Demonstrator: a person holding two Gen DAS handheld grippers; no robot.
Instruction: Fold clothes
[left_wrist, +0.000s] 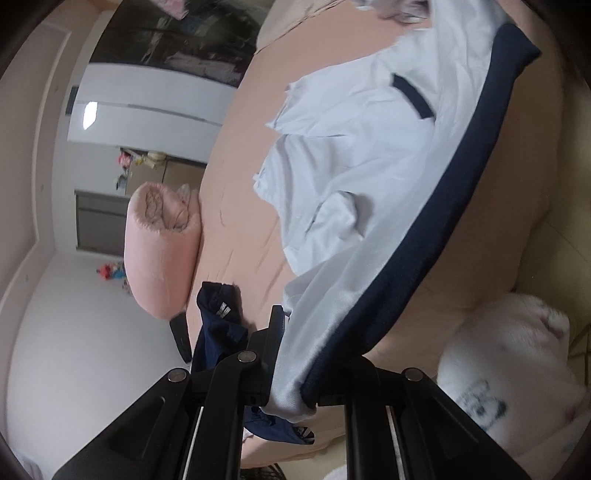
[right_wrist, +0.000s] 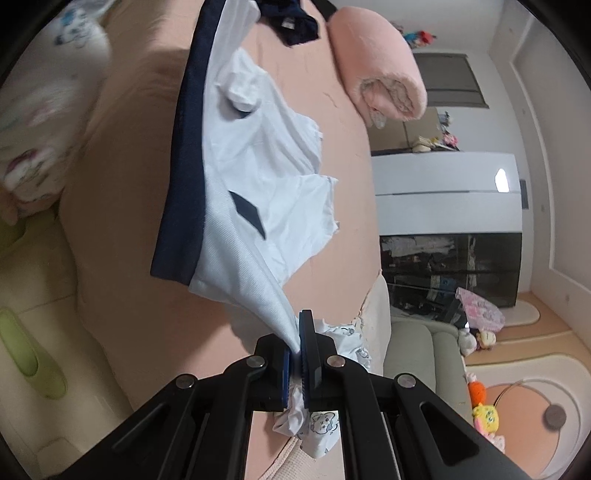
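Right wrist: both my tongs, right (right_wrist: 299, 354) and left (left_wrist: 291, 373), pinch the pale-blue navy-banded cotton shorts (right_wrist: 258, 177) by opposite waist corners, stretching them flat above the peach bedsheet (right_wrist: 122, 229) for folding.

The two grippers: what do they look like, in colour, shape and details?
Both are matte black linkage frames with round silver pivot pins and slotted arms. The right gripper has flat rectangular fingers with blue ribbed pads. The left gripper has the same black build; its pads are hidden by cloth. No cables, markings or sleeves show.
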